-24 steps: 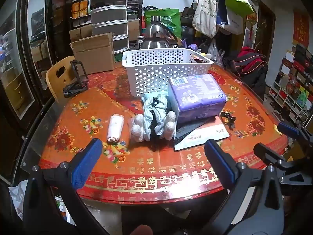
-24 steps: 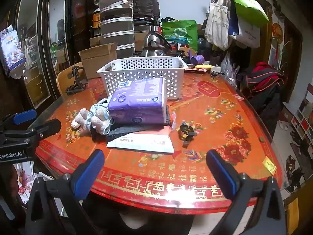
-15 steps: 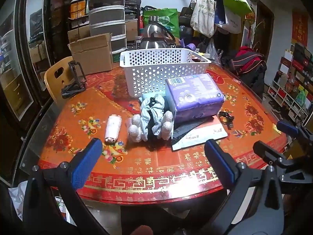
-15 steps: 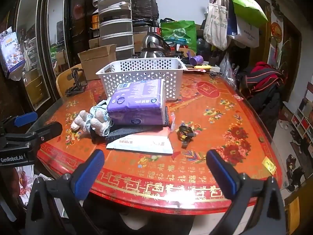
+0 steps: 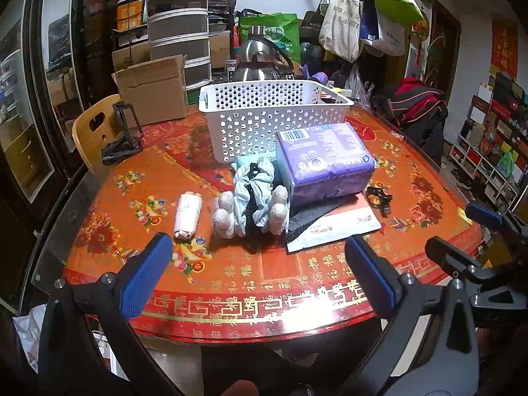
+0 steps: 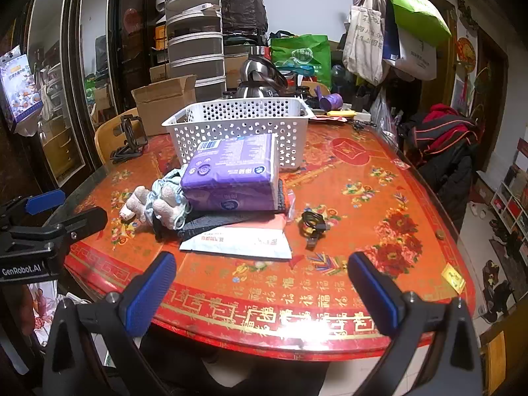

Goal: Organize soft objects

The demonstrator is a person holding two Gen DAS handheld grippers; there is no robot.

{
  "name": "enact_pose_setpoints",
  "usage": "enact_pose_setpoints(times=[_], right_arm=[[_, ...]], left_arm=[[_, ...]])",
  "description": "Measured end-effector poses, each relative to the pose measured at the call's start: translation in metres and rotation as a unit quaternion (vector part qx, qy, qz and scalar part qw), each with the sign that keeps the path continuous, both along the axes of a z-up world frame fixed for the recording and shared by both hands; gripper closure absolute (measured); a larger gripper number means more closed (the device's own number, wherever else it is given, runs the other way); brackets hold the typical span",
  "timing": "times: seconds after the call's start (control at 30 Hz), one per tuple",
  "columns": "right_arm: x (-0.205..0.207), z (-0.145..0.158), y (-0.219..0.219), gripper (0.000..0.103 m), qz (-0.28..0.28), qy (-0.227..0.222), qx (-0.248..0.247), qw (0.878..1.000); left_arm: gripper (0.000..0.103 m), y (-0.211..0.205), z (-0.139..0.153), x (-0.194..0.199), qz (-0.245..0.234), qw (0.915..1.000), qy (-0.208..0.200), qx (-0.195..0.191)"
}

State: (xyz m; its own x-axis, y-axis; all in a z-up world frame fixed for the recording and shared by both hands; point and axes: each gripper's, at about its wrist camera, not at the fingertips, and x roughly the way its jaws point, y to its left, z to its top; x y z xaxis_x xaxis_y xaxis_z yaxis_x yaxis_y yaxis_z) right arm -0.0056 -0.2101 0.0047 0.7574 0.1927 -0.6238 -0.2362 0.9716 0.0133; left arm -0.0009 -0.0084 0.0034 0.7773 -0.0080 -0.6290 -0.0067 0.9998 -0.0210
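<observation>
White wall [image 6: 297,6] behind; round red table [image 5: 250,283]; wooden chair [image 5: 90,132] at left; tote bags [image 6: 366,36] hanging, probably from rack.

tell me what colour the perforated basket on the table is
White basket, clearest in the left wrist view.

Both fisheye views look forward and downward from just off the near edge of the tabletop [image 5: 264,283], each along its own wide-spread claw. The left claw [image 5: 260,274] faces the white basket [image 5: 274,115] from its left; the right claw [image 6: 264,283] views it farther right. Both share the basket and the purple pack [image 6: 234,175], and each sees the other claw at its frame edge.
</observation>
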Motion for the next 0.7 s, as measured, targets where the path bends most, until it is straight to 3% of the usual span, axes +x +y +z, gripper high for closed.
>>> enact_pose_setpoints(times=[0.7], right_arm=[[-0.0017,0.0023,-0.0003,0.000,0.001,-0.002,0.000,1.000]], left_arm=[[0.000,-0.0013,-0.0007,0.0018,0.000,1.0000,0.000,-0.001]])
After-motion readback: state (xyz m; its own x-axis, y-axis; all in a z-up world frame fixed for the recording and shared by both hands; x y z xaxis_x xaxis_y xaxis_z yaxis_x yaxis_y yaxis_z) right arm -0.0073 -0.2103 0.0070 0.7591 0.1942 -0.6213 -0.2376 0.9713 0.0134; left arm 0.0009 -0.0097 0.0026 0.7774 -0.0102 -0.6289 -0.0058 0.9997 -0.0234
